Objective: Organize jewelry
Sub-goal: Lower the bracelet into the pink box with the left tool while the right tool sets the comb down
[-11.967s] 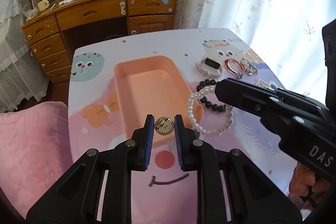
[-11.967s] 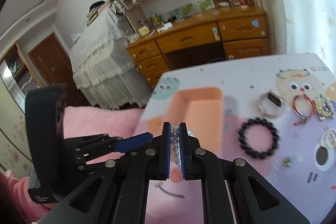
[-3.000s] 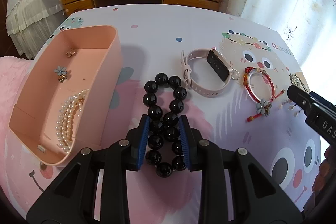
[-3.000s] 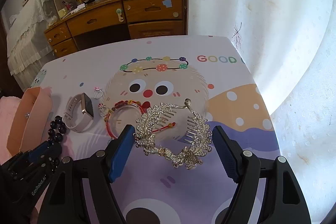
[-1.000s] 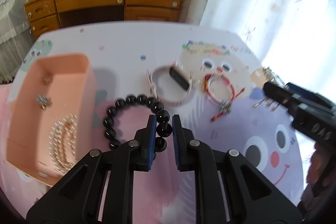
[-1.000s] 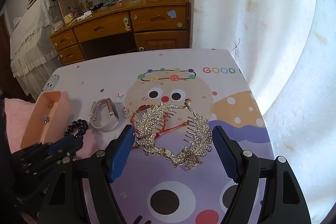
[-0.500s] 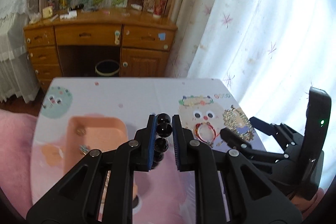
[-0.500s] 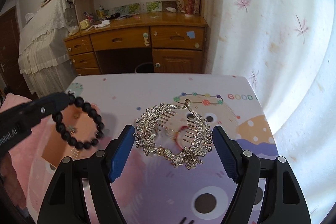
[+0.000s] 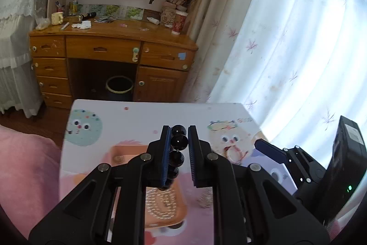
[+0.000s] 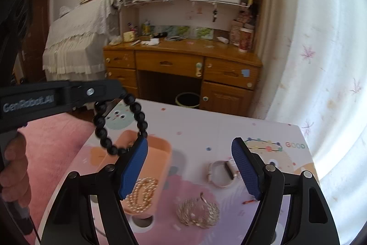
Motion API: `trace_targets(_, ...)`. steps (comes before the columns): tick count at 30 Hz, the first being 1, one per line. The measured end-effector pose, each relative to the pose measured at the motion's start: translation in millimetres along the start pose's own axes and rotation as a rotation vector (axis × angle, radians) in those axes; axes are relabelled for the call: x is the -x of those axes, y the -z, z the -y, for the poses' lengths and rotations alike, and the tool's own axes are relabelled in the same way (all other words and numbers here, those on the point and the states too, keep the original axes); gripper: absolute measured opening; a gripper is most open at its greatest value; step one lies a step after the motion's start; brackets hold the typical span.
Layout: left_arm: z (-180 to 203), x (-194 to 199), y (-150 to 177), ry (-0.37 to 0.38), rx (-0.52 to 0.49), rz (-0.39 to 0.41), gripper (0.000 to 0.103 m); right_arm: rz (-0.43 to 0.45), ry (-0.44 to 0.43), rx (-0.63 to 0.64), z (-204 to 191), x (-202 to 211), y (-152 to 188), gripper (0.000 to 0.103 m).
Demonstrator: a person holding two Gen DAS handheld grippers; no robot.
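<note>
My left gripper (image 9: 179,138) is shut on a black bead bracelet (image 9: 178,143) and holds it in the air above the pink tray (image 9: 174,210). From the right wrist view the bracelet (image 10: 119,128) hangs from the left gripper (image 10: 121,93) over the tray (image 10: 158,150). A pearl bracelet (image 10: 143,193) lies in the tray. My right gripper (image 10: 190,169) is wide open and empty. The gold leaf hair comb (image 10: 198,212) lies on the table below it, beside the tray.
A pink smartwatch (image 10: 221,172) and a red bracelet (image 9: 234,153) lie on the cartoon-print table (image 10: 218,125). A wooden desk (image 10: 181,63) stands behind, a curtain on the right, a pink cushion (image 9: 25,173) on the left.
The hair comb has left my right gripper and now lies on the table beside the tray. My left gripper stays high over the tray with the black bracelet.
</note>
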State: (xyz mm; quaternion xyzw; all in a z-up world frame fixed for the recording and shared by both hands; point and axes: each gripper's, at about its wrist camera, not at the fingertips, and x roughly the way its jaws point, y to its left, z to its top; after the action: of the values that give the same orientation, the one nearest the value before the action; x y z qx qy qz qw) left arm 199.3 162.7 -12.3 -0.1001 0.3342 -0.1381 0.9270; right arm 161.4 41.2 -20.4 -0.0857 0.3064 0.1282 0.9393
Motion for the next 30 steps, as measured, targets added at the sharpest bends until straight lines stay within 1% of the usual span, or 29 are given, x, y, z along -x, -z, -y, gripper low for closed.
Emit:
trace_targets(4, -23.4, -7.7, 7.0, 0.006, 0.021, -0.062, 0.013, -0.066, -0.026, -0.003, -40.8, -6.0, 14.3, 0.076)
trace_targets(6, -34.1, -9.0, 10.5, -0.002, 0.025, -0.071, 0.014, -0.096, -0.032, -0.004, -54.3, -9.7, 23.9, 0.076)
trace_targets(8, -38.3, -16.8, 13.8, -0.002, 0.010, -0.113, 0.030, -0.130, -0.042, -0.012, -66.3, -11.6, 33.7, 0.076)
trace_targets(9, -39.6, -20.7, 15.4, -0.013, 0.001, -0.132, 0.052, -0.146, -0.050, -0.020, -73.3, -10.4, 37.3, 0.076)
trace_targets(10, -41.7, -22.3, 17.4, -0.024, -0.005, -0.136, 0.060, -0.154, -0.054, -0.030, -74.8, -12.0, 41.6, 0.077)
trace_targets(12, -44.8, -21.5, 18.9, -0.018, -0.006, -0.126, 0.061, -0.166, -0.056, -0.057, -79.8, -8.6, 47.8, 0.077)
trace_targets(14, -47.6, -24.1, 19.9, -0.006, -0.011, -0.145, 0.065, -0.175, -0.057, -0.089, -70.4, -8.5, 55.5, 0.077)
trace_targets(17, -49.2, -27.1, 23.7, -0.025, -0.011, -0.163, 0.067, -0.197, -0.052, -0.149, -55.8, -8.9, 63.0, 0.077)
trace_targets(19, -49.6, -30.3, 28.4, -0.022, -0.005, -0.185, 0.068, -0.208, -0.046, -0.186, -25.5, -18.5, 61.3, 0.077)
trace_targets(23, -43.5, -35.5, 38.3, -0.022, 0.015, -0.219, 0.068, -0.222, -0.056, -0.245, 10.0, -26.6, 65.5, 0.077)
trace_targets(25, -40.0, -37.6, 44.5, -0.038, 0.035, -0.247, 0.072, -0.225, -0.060, -0.273, 26.3, -27.2, 69.1, 0.077)
trace_targets(27, -36.9, -37.5, 54.4, -0.075, 0.069, -0.273, 0.074, -0.227, -0.080, -0.300, 43.2, -28.1, 73.8, 0.077)
trace_targets(30, -33.4, -35.6, 71.9, -0.125, 0.152, -0.305, 0.076, -0.243, -0.113, -0.313, 68.4, -35.3, 79.0, 0.077)
